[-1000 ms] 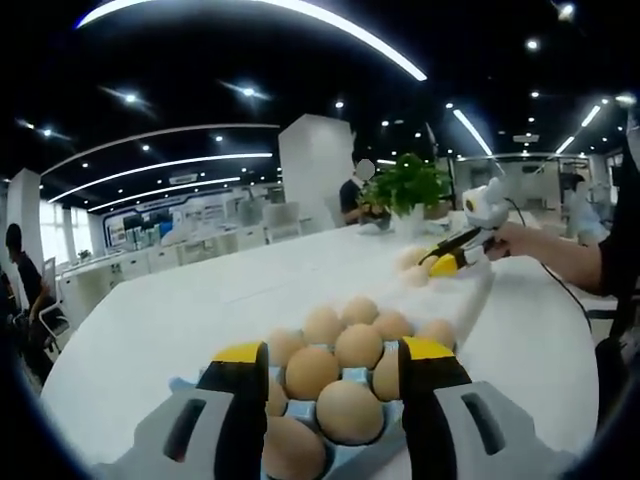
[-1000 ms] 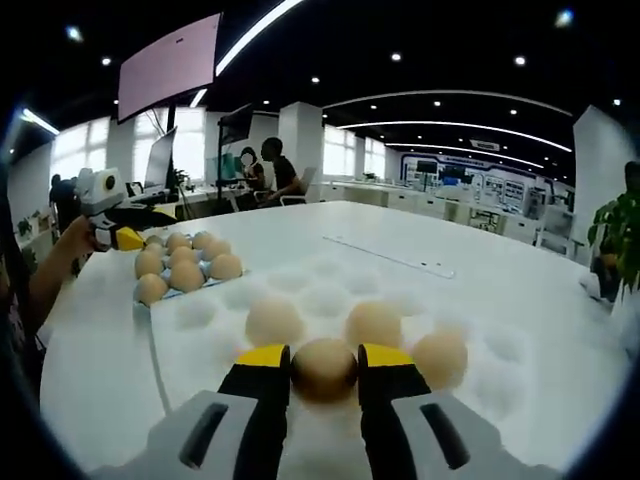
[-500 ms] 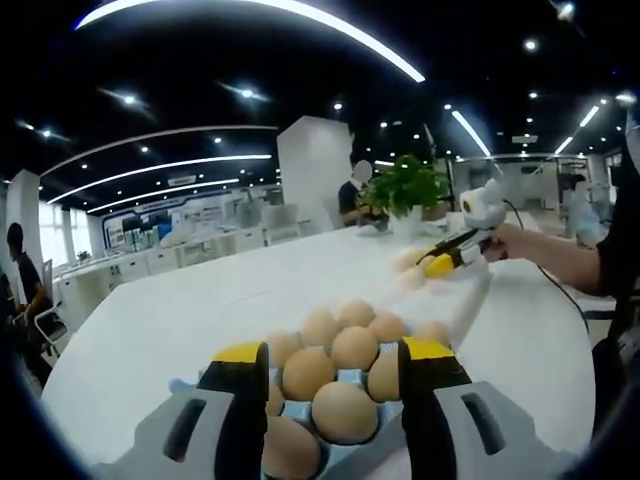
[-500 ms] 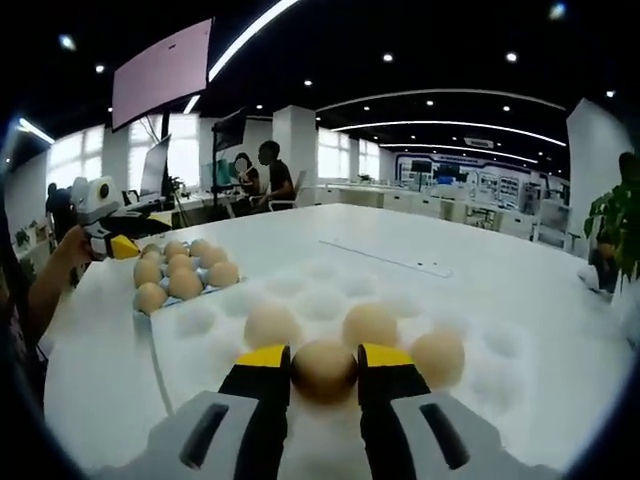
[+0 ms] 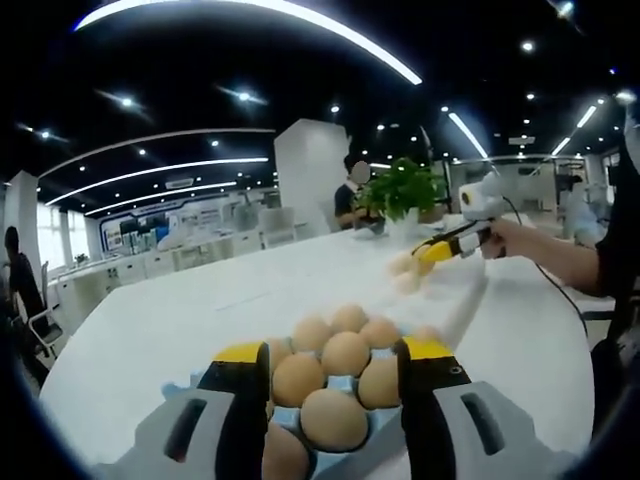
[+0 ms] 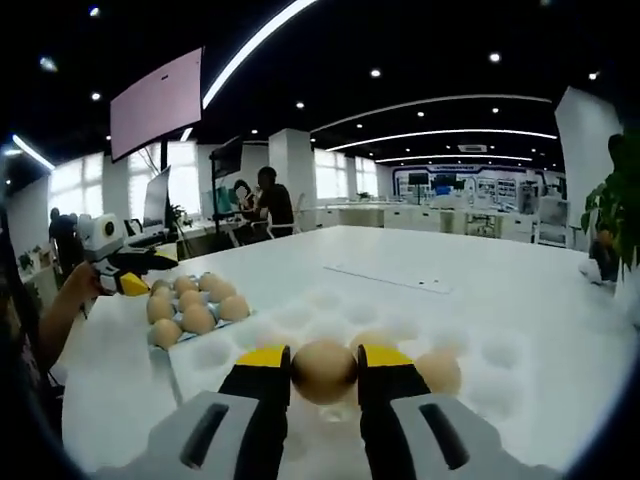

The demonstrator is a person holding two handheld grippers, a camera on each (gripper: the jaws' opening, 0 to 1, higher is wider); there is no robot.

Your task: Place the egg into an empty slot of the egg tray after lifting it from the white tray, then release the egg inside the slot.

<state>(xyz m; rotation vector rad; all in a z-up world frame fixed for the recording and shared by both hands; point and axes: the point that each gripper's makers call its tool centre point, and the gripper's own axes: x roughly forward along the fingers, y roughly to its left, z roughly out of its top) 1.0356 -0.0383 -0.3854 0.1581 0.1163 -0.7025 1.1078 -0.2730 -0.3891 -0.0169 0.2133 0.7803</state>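
My right gripper [image 6: 323, 364] is shut on a brown egg [image 6: 324, 370], held a little above the white tray [image 6: 495, 395]. Two more eggs [image 6: 436, 370] sit in the tray's hollows just behind it. The blue egg tray [image 6: 155, 337], holding several eggs, lies to the left on the table, with the left gripper [image 6: 128, 279] beside it. In the left gripper view my left gripper [image 5: 333, 352] is open around the near end of the blue egg tray [image 5: 285, 425], eggs [image 5: 345, 352] between its jaws. The right gripper [image 5: 438, 250] is far right, over the white tray [image 5: 462, 290].
The big white table [image 6: 400, 255] stretches away behind both trays. A potted plant [image 5: 403, 190] stands at its far end and a person [image 6: 270, 198] sits at desks beyond. A hand and sleeve [image 5: 560, 255] hold the right gripper.
My right gripper has risen with the egg, lifting it off the white tray; the neighbouring eggs now sit lower behind it. The left gripper has stayed by the blue egg tray.
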